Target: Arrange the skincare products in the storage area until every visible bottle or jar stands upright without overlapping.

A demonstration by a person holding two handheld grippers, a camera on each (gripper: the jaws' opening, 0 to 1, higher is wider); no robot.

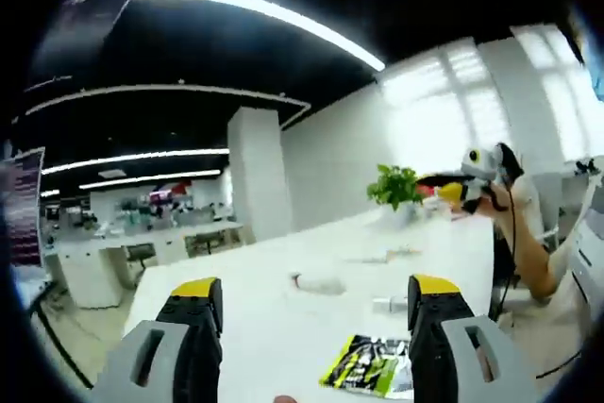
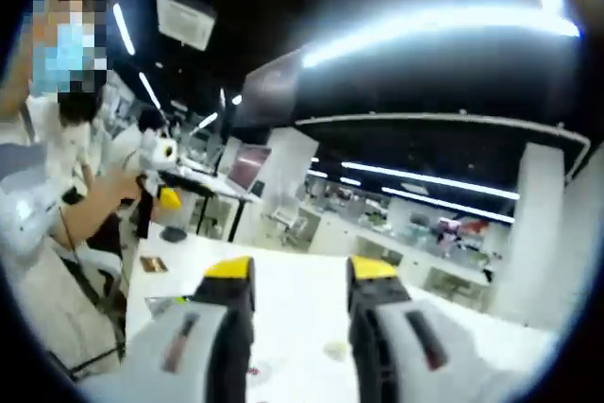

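In the left gripper view, the left hand-held gripper hangs above the white table with its yellow-tipped jaws spread wide and nothing between them. Beyond the jaws lie two small pale items that may be skincare products: a whitish bottle on its side with a reddish end, and a small white tube just beside the right jaw. Both are too blurred to name for certain. A yellow-and-black packet lies flat near the bottom, and a green plant stands at the far end of the table. At the right, a person's hand holds another gripper.

In the right gripper view, the right hand-held gripper is also parted and empty, raised over the table. A person at the left holds a gripper. A small brown item lies near the table's edge.

Both views are tilted up and blurred, so the products sit low or out of frame. Descending like this risks knocking the lying bottle so it rolls, or pinching the packet instead.
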